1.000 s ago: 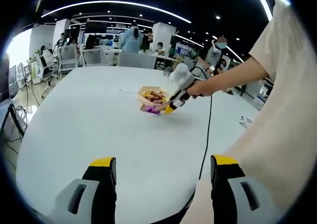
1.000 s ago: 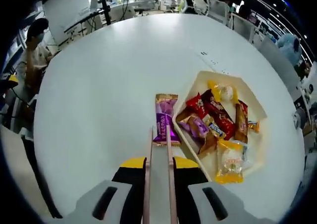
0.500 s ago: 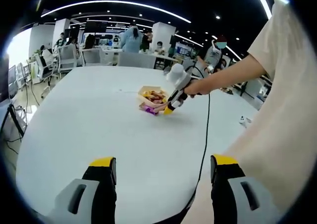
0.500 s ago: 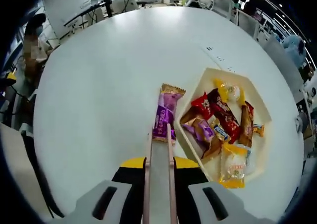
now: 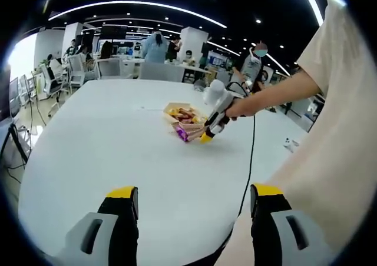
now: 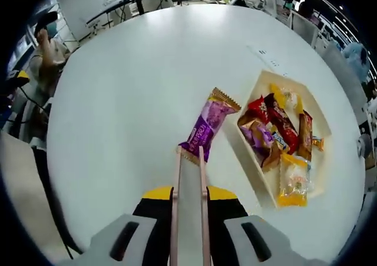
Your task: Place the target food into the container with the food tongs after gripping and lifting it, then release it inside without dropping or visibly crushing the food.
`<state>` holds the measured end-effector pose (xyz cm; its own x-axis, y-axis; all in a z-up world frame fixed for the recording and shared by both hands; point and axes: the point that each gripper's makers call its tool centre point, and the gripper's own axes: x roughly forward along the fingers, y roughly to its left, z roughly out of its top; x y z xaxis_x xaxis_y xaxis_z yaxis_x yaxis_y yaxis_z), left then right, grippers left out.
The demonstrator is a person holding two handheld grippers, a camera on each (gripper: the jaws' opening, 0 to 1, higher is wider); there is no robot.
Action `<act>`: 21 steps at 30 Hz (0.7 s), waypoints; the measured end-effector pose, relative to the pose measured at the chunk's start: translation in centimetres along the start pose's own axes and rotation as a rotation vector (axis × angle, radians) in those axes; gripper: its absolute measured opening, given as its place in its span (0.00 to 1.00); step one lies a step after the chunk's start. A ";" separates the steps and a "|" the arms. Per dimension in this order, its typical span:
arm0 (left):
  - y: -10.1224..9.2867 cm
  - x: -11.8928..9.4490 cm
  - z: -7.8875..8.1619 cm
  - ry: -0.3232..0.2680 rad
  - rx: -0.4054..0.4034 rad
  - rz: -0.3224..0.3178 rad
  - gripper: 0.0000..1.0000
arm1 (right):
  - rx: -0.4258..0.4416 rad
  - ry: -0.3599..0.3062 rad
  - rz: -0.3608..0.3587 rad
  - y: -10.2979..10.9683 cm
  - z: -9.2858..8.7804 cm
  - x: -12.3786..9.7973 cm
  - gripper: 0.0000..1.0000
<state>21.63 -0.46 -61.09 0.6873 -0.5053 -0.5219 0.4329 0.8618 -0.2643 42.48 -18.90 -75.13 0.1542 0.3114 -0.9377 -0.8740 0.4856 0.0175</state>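
A large white table (image 6: 118, 101) is seen in both views, and a cream tray (image 6: 254, 110) of wrapped snacks (image 6: 277, 130) is set on it. In the right gripper view the right gripper (image 6: 188, 202) is closed on a pair of pink tongs (image 6: 189, 178), whose two arms run nearly parallel and close together up from the jaws. The near end of a purple wrapper (image 6: 207, 125) is pinched between the tong tips. The wrapper is stretched away from the tips at a slant toward the tray, its gold far end reaching just beside the tray's near wall; whether that end touches the wall cannot be told. The wrapper is outside the tray. Whether it is raised off the table or lies on it cannot be told from this view. In the left gripper view the left gripper (image 5: 193, 210) is held low over the near edge of the table, well apart from the tray (image 5: 175, 108), with its two yellow-tipped jaws wide apart and nothing between them. In the same view the right gripper (image 5: 207, 138), held in a hand (image 5: 240, 107), is seen just beside the tray, with the purple wrapper (image 5: 182, 134) at the tong tips on the near side of the tray. Chairs and people are seen beyond the table.
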 end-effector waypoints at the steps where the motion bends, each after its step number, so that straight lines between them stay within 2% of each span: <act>1: 0.0 0.0 0.0 -0.001 0.001 0.000 0.78 | -0.001 0.003 0.003 0.2 -0.3 0.0 0.19; 5: -0.3 0.0 0.0 -0.002 0.005 -0.004 0.78 | 0.005 0.009 0.015 0.9 -1.7 -0.2 0.20; 12: -0.7 -0.1 -0.1 -0.004 0.015 -0.012 0.78 | 0.008 0.011 0.016 1.1 -2.5 -0.6 0.20; 21: -1.5 -0.2 -0.2 -0.010 0.023 -0.021 0.78 | 0.005 0.028 0.036 2.2 -4.4 -0.9 0.20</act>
<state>20.71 -1.63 -60.76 0.6840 -0.5235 -0.5081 0.4604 0.8500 -0.2560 38.35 -21.75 -75.75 0.1099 0.3057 -0.9458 -0.8764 0.4787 0.0529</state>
